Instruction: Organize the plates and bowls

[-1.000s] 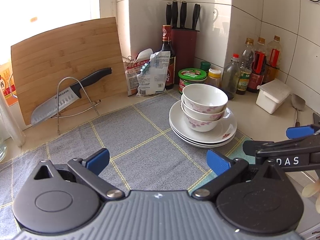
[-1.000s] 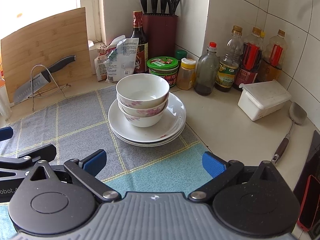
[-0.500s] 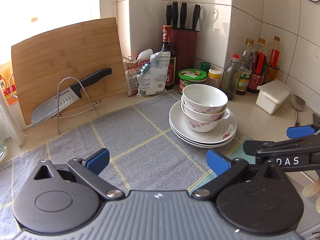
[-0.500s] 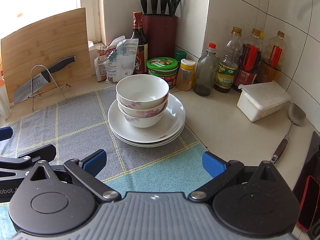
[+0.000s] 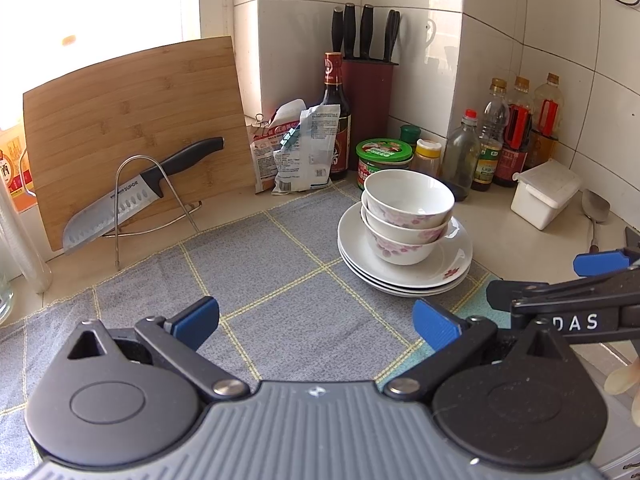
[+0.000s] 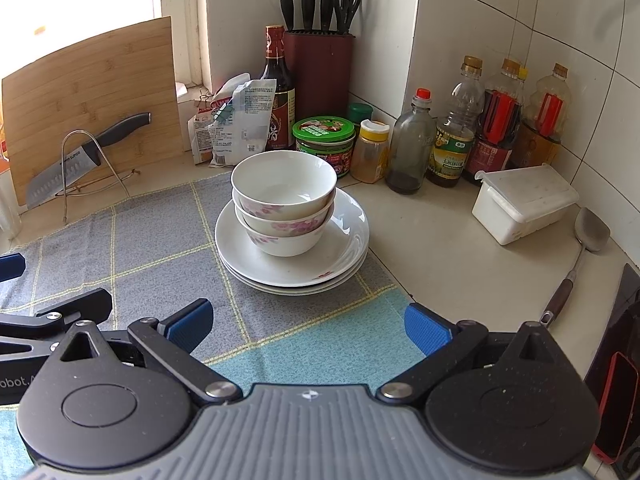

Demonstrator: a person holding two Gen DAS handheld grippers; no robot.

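Three white bowls with pink flowers [image 5: 406, 216] [image 6: 284, 200] sit nested on a stack of white plates [image 5: 452, 264] [image 6: 344, 248], on a grey checked cloth [image 5: 256, 280] [image 6: 160, 240]. My left gripper [image 5: 316, 322] is open and holds nothing, over the cloth to the left of and nearer than the stack. My right gripper [image 6: 308, 322] is open too, with nothing between its fingers, straight in front of the stack and short of it. In the left wrist view the right gripper [image 5: 560, 280] shows at the right edge.
A bamboo board [image 5: 132, 128] leans at the back left with a knife [image 5: 136, 196] on a wire rack. Packets, a knife block [image 6: 318, 76], jars and bottles [image 6: 452, 136] line the wall. A white lidded box [image 6: 524, 200] and a spatula [image 6: 580, 248] lie at the right.
Both grippers have edged slightly closer to the stack; the bowls and plates have not moved. Both stay open.
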